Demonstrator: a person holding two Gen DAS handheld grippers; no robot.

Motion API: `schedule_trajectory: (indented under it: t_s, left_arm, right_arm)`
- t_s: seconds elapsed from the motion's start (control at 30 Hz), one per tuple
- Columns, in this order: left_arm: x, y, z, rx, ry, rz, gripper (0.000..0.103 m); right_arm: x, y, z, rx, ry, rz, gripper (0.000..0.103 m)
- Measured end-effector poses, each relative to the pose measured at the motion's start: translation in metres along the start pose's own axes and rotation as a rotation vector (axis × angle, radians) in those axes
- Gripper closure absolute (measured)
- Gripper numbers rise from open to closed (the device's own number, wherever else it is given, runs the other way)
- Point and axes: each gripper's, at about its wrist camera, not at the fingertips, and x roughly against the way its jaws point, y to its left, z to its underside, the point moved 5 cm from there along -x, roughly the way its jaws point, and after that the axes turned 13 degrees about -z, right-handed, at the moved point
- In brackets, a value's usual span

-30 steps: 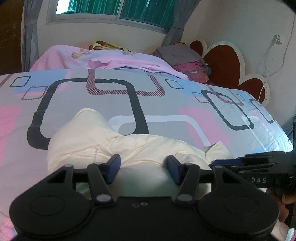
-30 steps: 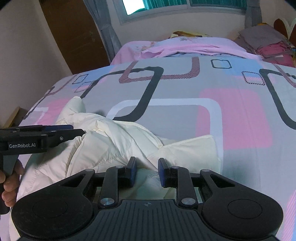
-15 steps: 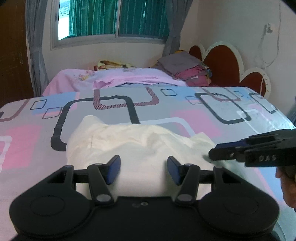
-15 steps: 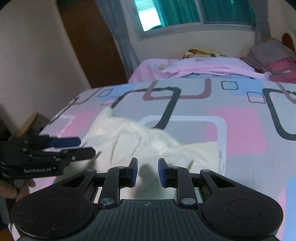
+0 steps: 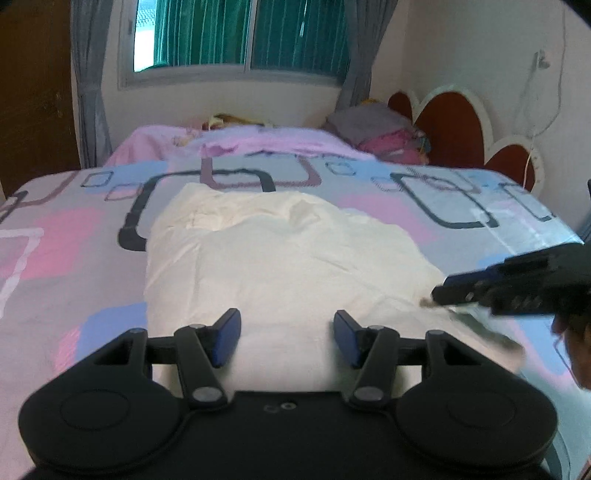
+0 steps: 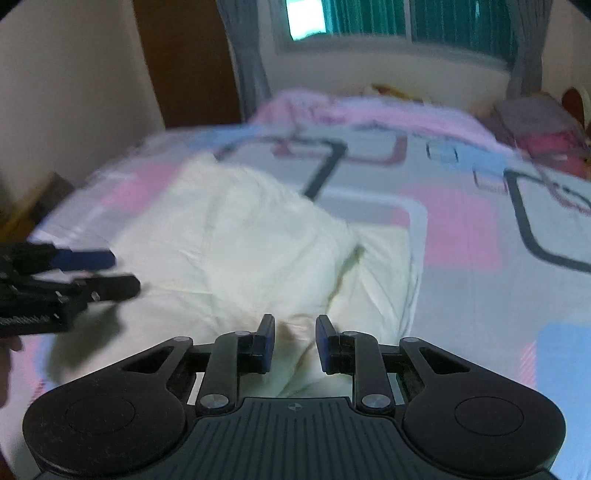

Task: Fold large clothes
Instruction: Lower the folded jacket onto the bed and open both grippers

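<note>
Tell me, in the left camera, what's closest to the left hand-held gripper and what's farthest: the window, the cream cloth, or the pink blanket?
From the left hand-held gripper:
1. Cream cloth, lying on the bed right in front of the fingers.
2. Pink blanket, bunched across the far end of the bed.
3. Window, up on the back wall, behind the blanket.

Left claw [image 5: 287, 341] spread wide, right claw [image 6: 292, 343] seemingly parted

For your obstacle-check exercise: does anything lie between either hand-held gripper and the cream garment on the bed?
Nothing visible does. The left hand-held gripper and right hand-held gripper both stand open directly over the cream garment, which lies uncovered on the bed.
</note>
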Motion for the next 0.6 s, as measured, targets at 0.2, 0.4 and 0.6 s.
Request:
schedule_trajectory:
  t_s: [0.2, 0.4, 0.6]
  left_arm:
    - [0.044, 0.012, 0.03, 0.045, -0.033, -0.009, 0.049]
    - [0.034, 0.014, 0.06, 0.045, 0.034, -0.056, 0.047]
    - [0.031, 0.017, 0.072, 0.056, 0.06, -0.111, 0.047]
  right_arm:
    - [0.03, 0.021, 0.033, -0.035, -0.015, -0.071, 0.079]
    - [0.009, 0.016, 0.071, -0.172, 0.059, -0.085, 0.079]
    - [0.009, 0.018, 0.075, -0.195, 0.054, -0.095, 0.079]
